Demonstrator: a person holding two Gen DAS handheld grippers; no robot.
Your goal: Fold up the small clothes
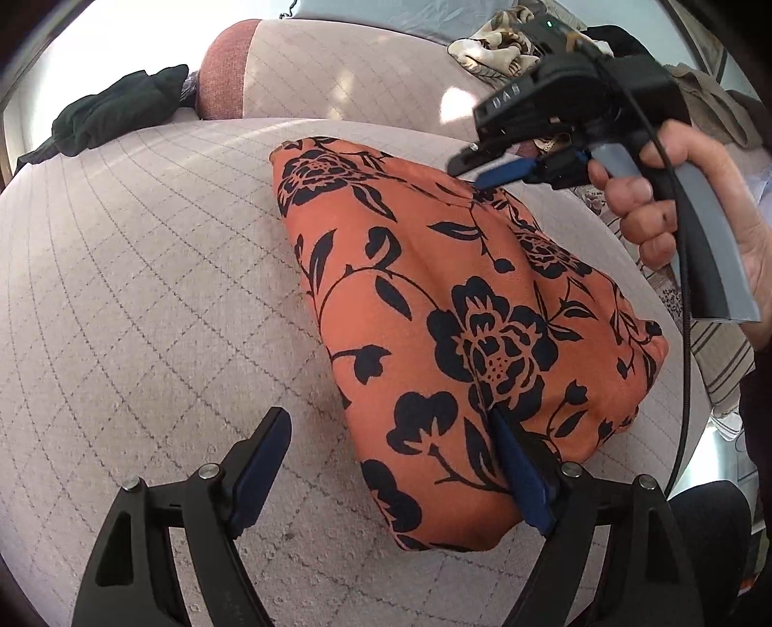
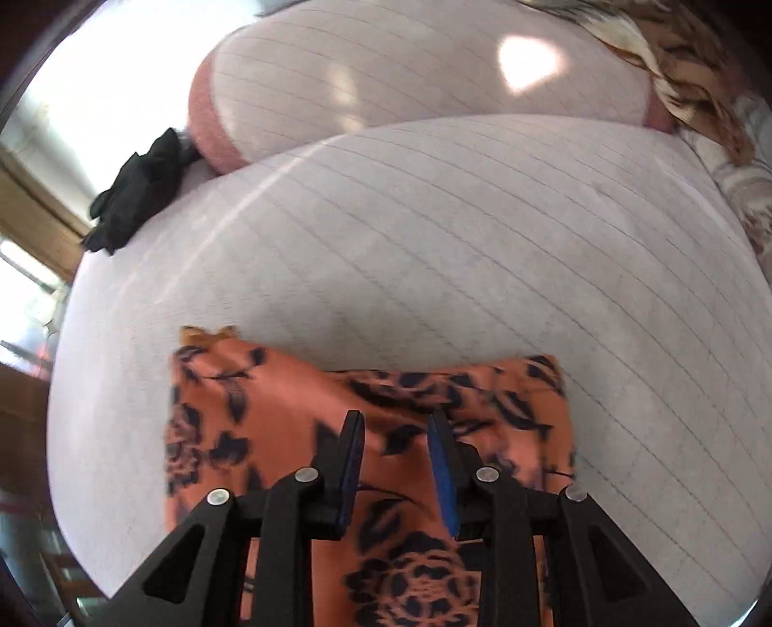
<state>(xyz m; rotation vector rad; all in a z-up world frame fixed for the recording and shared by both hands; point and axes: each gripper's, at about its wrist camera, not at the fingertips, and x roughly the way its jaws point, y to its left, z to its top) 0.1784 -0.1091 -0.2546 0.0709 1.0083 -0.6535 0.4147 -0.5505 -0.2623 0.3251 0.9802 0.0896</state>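
Note:
An orange garment with black flowers (image 1: pixel 434 299) lies folded into a compact bundle on the pale quilted seat cushion (image 1: pixel 144 289). My left gripper (image 1: pixel 388 415) is open wide at the bundle's near end. Its right finger (image 1: pixel 516 463) touches the cloth and its left finger (image 1: pixel 265 453) is over bare cushion. A hand holds my right gripper (image 1: pixel 470 176) at the bundle's far edge. In the right wrist view the right gripper (image 2: pixel 395 424) hovers over the garment (image 2: pixel 270 424) with its jaws a narrow gap apart, and no cloth shows pinched between them.
A crumpled black garment (image 1: pixel 120 115) (image 2: pixel 140 193) lies at the cushion's far left. The back cushion (image 1: pixel 337 72) rises behind. Patterned cloths (image 1: pixel 497 46) are piled at the far right, and a striped cloth (image 1: pixel 719 357) hangs beside the seat's right edge.

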